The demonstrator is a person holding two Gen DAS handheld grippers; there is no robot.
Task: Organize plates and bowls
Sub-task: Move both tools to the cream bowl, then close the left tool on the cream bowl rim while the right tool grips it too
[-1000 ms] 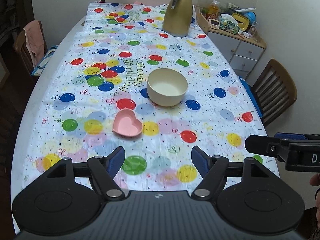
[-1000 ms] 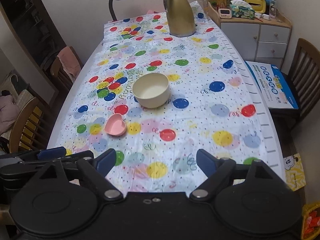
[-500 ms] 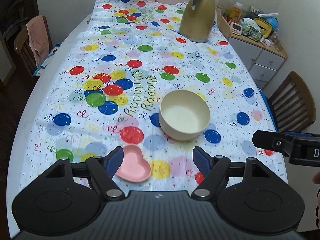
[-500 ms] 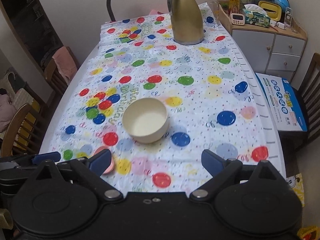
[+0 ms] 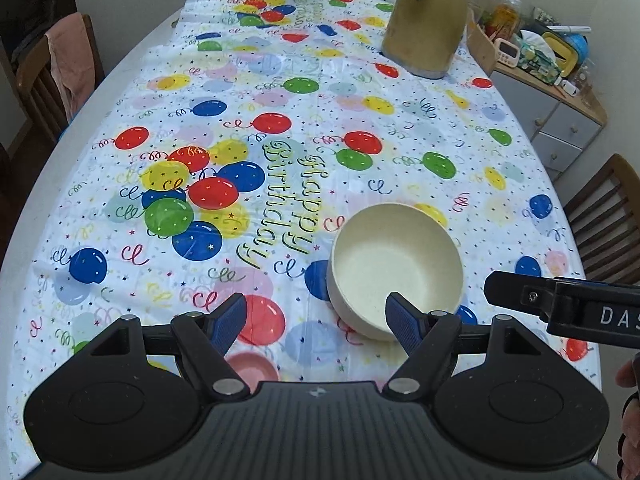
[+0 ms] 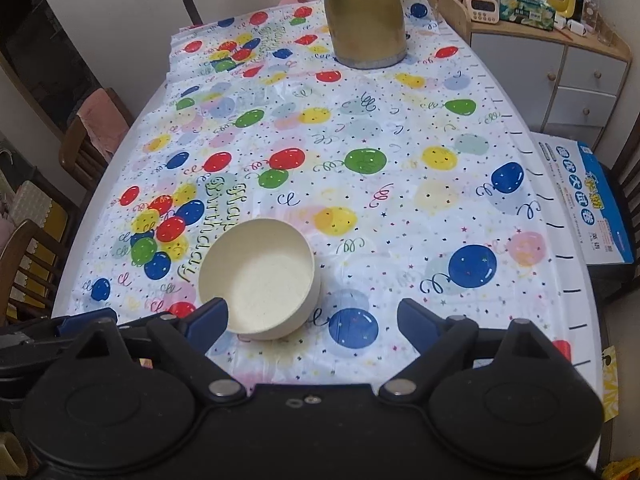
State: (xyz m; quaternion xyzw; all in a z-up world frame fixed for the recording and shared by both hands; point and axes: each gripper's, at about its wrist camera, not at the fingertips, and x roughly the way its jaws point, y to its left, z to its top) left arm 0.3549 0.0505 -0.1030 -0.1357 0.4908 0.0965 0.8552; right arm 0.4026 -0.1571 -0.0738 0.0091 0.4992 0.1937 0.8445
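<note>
The round cream bowl (image 5: 396,270) stands upright on the tabletop (image 5: 120,80), on the white balloon-print birthday tablecloth (image 5: 280,128), and its interior holds nothing visible. The small pink heart-shaped dish (image 5: 250,366) lies on the cloth near the bowl, on its left, and what shows of its interior is bare. The left gripper (image 5: 316,318) hovers over the near part of the tabletop with its blue-padded fingers (image 5: 228,320) spread wide, gripping nothing; the right finger overlaps the near rim of the bowl in the picture, and contact cannot be determined. The right gripper (image 6: 312,322) likewise has its fingers (image 6: 416,322) spread apart and holds nothing; its left finger overlaps the bowl's near-left rim. Compared with one second ago, both grippers have advanced along the tabletop: the bowl now sits just ahead of the fingers, and the heart dish has passed from open view to a position partly under the left gripper body. The left wrist view shows the heart dish and the right gripper's black arm at its right edge; the right wrist view hides the dish but shows a blue printed box (image 6: 588,204) beside the tabletop. The tall gold metal jug (image 6: 362,12) stands at the far end in both views.
</note>
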